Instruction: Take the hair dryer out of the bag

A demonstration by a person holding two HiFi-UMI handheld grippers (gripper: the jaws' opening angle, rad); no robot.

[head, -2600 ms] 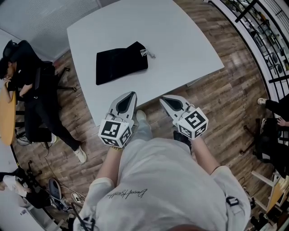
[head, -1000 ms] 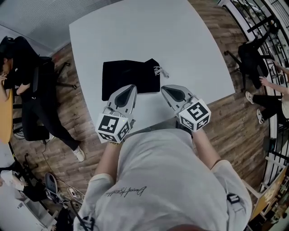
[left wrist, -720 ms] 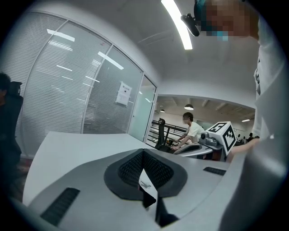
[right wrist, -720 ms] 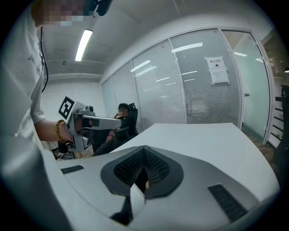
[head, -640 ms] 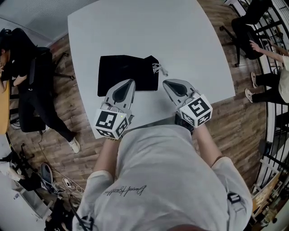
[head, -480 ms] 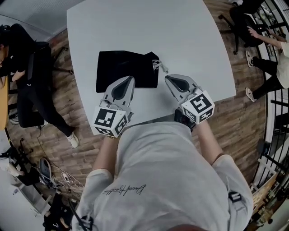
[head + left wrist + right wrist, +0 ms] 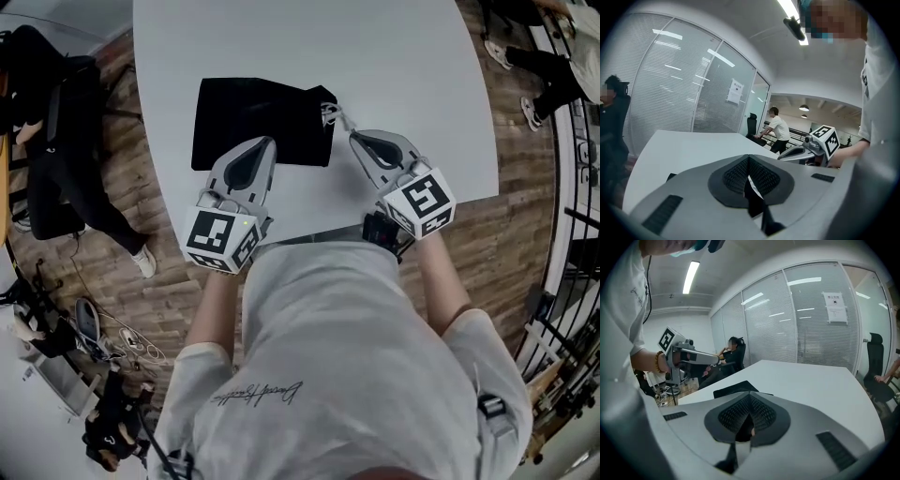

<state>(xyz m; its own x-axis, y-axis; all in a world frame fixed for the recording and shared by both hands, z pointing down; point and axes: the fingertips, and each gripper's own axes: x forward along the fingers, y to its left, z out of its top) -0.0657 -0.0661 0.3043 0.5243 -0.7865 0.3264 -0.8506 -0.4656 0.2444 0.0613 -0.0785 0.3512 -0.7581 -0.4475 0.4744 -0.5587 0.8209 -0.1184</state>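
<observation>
Your left gripper (image 7: 263, 148) and right gripper (image 7: 359, 139), both with jaws together and empty, have advanced from the table (image 7: 422, 84) edge to the bag (image 7: 253, 127). Left tip now hangs over its near edge; right sits just beside the drawstring mouth (image 7: 330, 114). Dryer unseen, presumably still inside; opening not yet begun.

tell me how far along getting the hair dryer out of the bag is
Nothing done yet: the black bag lies flat on the table, no hair dryer showing. In hand: the left gripper and right gripper, both shut and empty, sit by its near edge. Left: open the drawstring end and pull the dryer out.
</observation>
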